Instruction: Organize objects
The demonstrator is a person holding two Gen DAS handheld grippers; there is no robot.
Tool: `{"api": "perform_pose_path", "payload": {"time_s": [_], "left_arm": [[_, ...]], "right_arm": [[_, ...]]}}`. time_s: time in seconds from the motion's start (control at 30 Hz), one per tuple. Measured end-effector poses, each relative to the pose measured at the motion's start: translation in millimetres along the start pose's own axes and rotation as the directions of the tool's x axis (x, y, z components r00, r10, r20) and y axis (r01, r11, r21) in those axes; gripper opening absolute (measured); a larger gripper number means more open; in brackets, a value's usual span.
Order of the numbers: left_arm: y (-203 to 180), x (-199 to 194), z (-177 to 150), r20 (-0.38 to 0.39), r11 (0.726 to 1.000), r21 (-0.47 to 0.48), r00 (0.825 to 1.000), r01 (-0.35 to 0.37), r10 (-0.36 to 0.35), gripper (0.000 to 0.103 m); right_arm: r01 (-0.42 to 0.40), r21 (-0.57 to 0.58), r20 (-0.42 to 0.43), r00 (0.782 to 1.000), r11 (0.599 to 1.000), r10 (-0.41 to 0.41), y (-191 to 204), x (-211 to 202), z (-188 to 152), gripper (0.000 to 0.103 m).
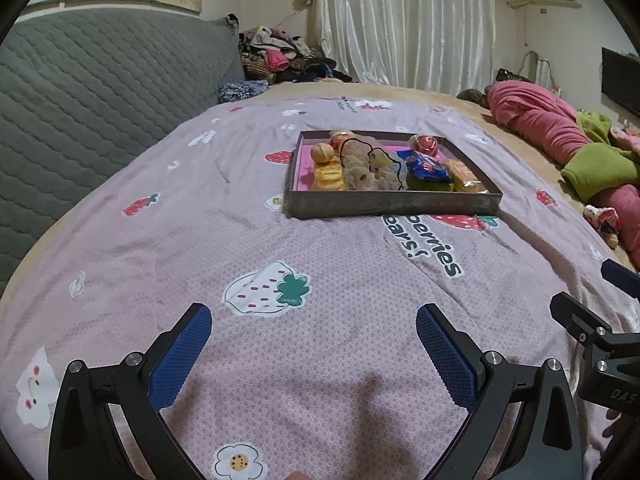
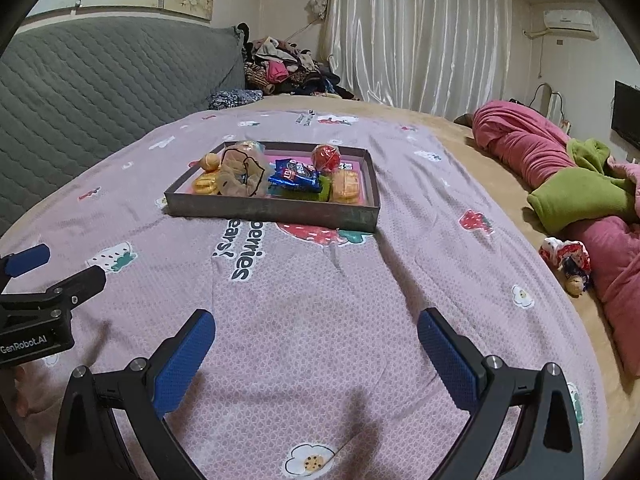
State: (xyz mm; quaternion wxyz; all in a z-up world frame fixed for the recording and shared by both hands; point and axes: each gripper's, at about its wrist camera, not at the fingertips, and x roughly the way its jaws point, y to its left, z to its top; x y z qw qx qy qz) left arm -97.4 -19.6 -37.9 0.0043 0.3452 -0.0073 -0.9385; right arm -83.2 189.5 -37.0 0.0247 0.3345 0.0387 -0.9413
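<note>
A shallow grey box [image 1: 392, 203] [image 2: 276, 210] with a pink floor sits on the pink strawberry-print bedspread [image 1: 280, 248] [image 2: 320, 280], well ahead of both grippers. Inside lie several snacks: a clear bag of cookies [image 1: 370, 170] [image 2: 240, 174], a blue packet [image 1: 426, 166] [image 2: 296, 176], a red round sweet [image 1: 425, 145] [image 2: 327, 157] and yellow wrapped pieces [image 1: 328, 178] [image 2: 346, 186]. My left gripper [image 1: 314, 332] is open over bare spread, nothing between its fingers. My right gripper [image 2: 316, 334] is open too, likewise holding nothing.
A grey quilted headboard [image 1: 92, 100] rises on the left. Pink and green blankets [image 2: 576, 184] lie bunched along the right edge, with a small doll [image 2: 568, 260] beside them. A clothes pile [image 1: 280, 56] sits at the far end before white curtains [image 2: 416, 32].
</note>
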Motion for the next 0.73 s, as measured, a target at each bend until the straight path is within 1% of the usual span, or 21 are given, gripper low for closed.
{"api": "perform_pose_path", "payload": {"time_s": [0.57,0.73], "left_arm": [[1.2,7.9,-3.7,-0.015,1.0,-0.002,1.0,-0.002,0.002,0.102],[-0.2,7.1,-4.0,-0.006,1.0,0.004,1.0,-0.009,0.009,0.102]], "right_arm": [[0.003,-0.002,-0.011,1.0,1.0,-0.003,-0.5,2.7,-1.5,0.102],[0.005,-0.001,-0.014,1.0,1.0,-0.005,-2.0,3.4,-2.0,0.102]]}}
